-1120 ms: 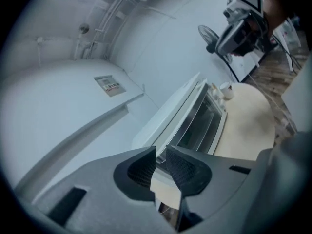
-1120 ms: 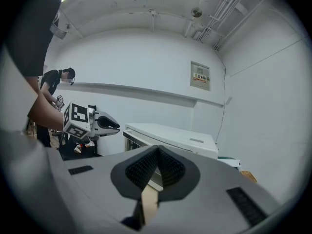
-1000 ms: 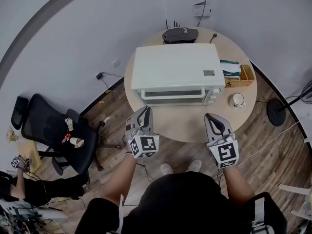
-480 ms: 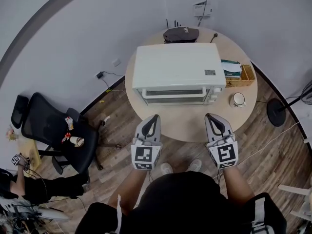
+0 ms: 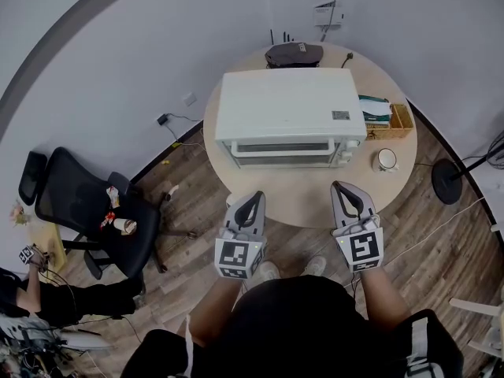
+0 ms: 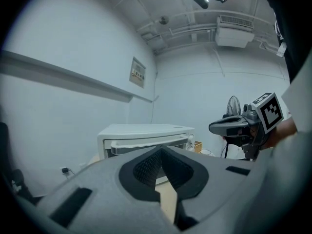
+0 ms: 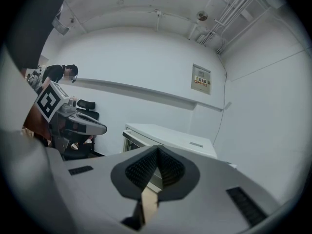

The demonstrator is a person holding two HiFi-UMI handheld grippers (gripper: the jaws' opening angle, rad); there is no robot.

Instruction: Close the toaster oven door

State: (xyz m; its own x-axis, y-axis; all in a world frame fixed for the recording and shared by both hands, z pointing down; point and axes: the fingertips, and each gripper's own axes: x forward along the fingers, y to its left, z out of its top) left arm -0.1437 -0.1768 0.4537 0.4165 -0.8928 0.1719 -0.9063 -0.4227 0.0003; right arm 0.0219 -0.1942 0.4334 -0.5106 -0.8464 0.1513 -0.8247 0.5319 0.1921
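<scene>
Toaster oven (image 5: 290,105) sits mid-table on the round table (image 5: 307,199), white box, long axis running left-right across the head view. Front face with the door (image 5: 282,151) points toward the person. The door stands upright and flush with the oven front, shut, with its handle bar running horizontally along the top edge.

Left tongs (image 5: 253,199) are in front of the oven, off its front-left corner, over the near table edge. Their tips are together with nothing between them and point at the oven. Right tongs (image 5: 345,189) are in front of the oven's right end, also pressed together and empty, aimed the same way. Both are clear of the oven, not touching it.

Cup (image 5: 384,161) is just right of the oven's front corner. Basket (image 5: 391,121) is right of the oven, near its back. Dark pouch-like item (image 5: 292,54) lies behind the oven. Office chair (image 5: 79,211) stands on the floor, well left of the oven.
</scene>
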